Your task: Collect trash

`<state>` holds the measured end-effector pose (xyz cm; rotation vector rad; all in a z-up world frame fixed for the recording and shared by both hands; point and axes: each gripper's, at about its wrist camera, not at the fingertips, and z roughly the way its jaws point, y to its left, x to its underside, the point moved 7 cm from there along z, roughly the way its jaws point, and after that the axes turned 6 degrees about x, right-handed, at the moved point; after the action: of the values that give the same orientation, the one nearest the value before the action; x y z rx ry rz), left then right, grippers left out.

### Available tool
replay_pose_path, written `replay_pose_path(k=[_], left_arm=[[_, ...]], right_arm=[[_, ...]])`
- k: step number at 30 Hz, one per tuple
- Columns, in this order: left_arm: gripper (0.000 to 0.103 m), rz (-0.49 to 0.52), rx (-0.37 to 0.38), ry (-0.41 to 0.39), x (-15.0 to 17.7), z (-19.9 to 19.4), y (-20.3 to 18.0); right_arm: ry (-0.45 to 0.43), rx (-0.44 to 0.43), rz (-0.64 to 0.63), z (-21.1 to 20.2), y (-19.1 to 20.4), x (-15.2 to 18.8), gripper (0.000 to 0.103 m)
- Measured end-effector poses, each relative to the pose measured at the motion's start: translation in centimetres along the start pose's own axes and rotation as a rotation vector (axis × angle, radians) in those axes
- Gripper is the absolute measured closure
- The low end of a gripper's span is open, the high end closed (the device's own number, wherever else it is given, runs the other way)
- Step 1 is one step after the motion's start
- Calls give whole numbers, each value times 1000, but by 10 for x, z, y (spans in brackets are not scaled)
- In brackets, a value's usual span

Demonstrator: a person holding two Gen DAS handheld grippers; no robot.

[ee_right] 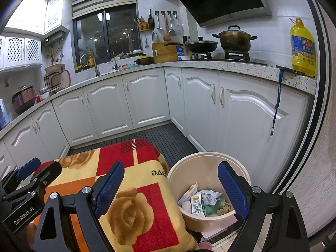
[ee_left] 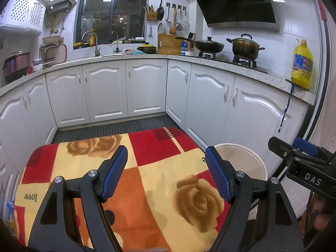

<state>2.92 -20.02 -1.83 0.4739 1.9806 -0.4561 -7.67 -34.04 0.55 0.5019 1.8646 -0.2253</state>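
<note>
My left tongs (ee_left: pixel 166 172) and right tongs (ee_right: pixel 171 191) both stand spread, gripping nothing, over the rose-patterned blanket (ee_right: pixel 134 199). At four o'clock, the cream bin (ee_right: pixel 210 159) holds the trash (ee_right: pixel 202 202). Beyond, at twelve o'clock, runs the counter (ee_right: pixel 210 65).

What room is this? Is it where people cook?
Yes, it looks like a home kitchen. There are pots on a gas stove, a sink tap under the window, and white cupboards under a stone counter.
</note>
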Motion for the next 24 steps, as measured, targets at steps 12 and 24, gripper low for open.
replay_pose_path(k=[12, 24], left_arm=[[27, 3, 4, 10, 4, 3, 2], [27, -5, 25, 48, 15, 13, 14]], right_arm=[[5, -1, -3, 1, -1, 3, 14], [33, 3, -11, 5, -1, 14, 14]])
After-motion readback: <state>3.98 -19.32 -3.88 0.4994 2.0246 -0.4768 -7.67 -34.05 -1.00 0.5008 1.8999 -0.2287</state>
